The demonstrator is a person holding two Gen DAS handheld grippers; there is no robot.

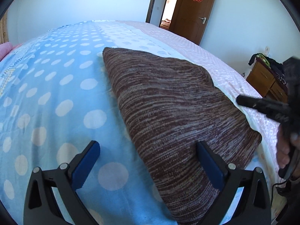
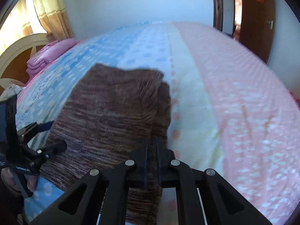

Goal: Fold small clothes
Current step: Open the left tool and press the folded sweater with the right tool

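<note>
Brown-striped knit garment (image 1: pixel 168 112) lies folded on the bed (image 1: pixel 46 103), across blue dotted sheet and pale strip. Left gripper (image 1: pixel 148 159) jaws wide apart, straddling its near edge. Right gripper (image 2: pixel 151 148) jaws nearly together over the cloth's right edge; grip unclear.

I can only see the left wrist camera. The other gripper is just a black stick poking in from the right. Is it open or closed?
Observer: Closed. In the right wrist view the right gripper has its jaws together at the right edge of the brown knit. I cannot tell whether it is pinching any cloth.
Operator: My view only shows a door. Is there a window anywhere?
Observer: I cannot see the glass, but yellow curtains hang in the far left corner, behind the headboard, with daylight coming through them.
</note>
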